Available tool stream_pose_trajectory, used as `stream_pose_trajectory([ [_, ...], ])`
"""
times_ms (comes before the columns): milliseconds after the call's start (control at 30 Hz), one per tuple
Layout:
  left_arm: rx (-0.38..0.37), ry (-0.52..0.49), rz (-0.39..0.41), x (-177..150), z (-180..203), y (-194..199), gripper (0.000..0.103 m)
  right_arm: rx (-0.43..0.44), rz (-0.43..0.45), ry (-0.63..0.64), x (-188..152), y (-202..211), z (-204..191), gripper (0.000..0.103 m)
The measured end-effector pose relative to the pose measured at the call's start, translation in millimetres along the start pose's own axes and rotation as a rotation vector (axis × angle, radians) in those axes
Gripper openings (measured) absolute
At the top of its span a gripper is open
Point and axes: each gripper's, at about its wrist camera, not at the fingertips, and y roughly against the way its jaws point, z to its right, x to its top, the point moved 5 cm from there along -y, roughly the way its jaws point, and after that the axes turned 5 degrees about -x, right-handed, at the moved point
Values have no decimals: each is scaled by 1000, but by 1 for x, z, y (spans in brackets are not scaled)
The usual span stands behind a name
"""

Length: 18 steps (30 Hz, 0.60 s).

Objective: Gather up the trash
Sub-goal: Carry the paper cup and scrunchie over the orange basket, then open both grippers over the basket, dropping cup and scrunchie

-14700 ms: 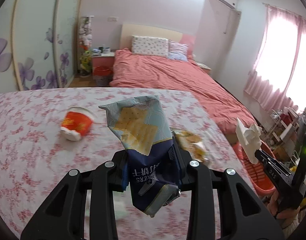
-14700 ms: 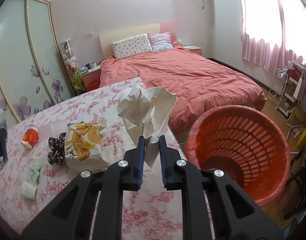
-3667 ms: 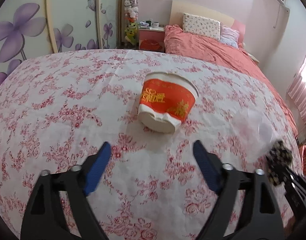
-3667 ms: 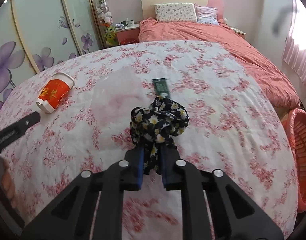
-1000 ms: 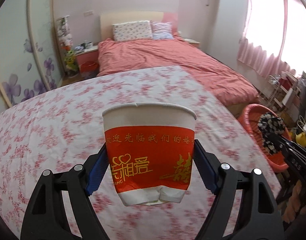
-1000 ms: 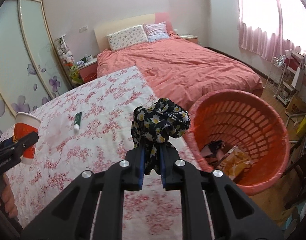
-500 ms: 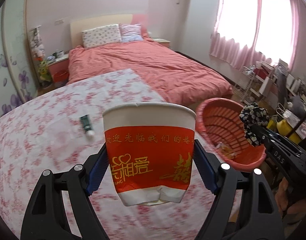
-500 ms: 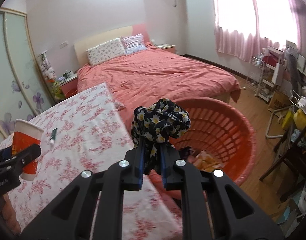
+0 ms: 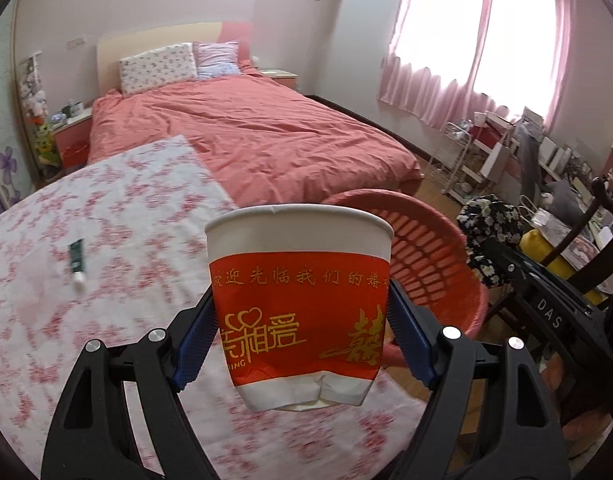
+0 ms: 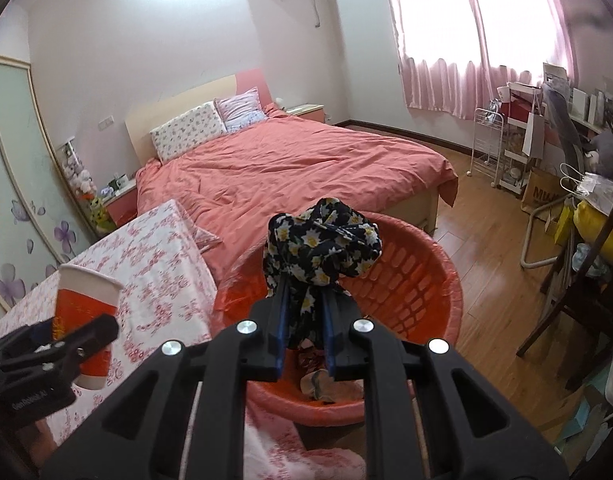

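My left gripper [image 9: 302, 342] is shut on a red and white paper cup [image 9: 300, 300], held upright above the near edge of the floral tablecloth [image 9: 118, 216]. The same cup [image 10: 84, 308] shows at the left of the right wrist view. A black floral cloth [image 10: 320, 246] is bunched between the pads of my right gripper [image 10: 304, 322], which is shut on it, over the red plastic basket [image 10: 406, 280]. In the left wrist view the cloth [image 9: 490, 224] hangs just right of the basket [image 9: 430, 248]. Wrappers lie at the basket's bottom.
A small green tube [image 9: 76, 256] lies on the tablecloth at the left. A bed with a red cover [image 10: 290, 168] stands behind the table. Chairs, a white rack [image 10: 486, 140] and bags crowd the right side on the wooden floor [image 10: 482, 248].
Both grippers have swung right with their loads. The basket has come closer and now sits right behind the cup and under the cloth; the table has slid to the left.
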Motion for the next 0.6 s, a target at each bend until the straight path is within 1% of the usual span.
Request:
stream_pose_trajectory([
  [200, -59, -7, -16, 6, 29, -26, 79, 13, 3, -28, 6, -8, 18, 16],
  [300, -76, -9, -27, 6, 39, -36, 79, 16, 0, -37, 8, -14, 25, 16],
  [467, -90, -19, -50, 7, 57, -56, 79, 22, -2, -44, 11, -24, 32, 16],
  [600, -94, -22, -66, 7, 64, -66, 79, 35, -9, -57, 13, -32, 36, 19],
])
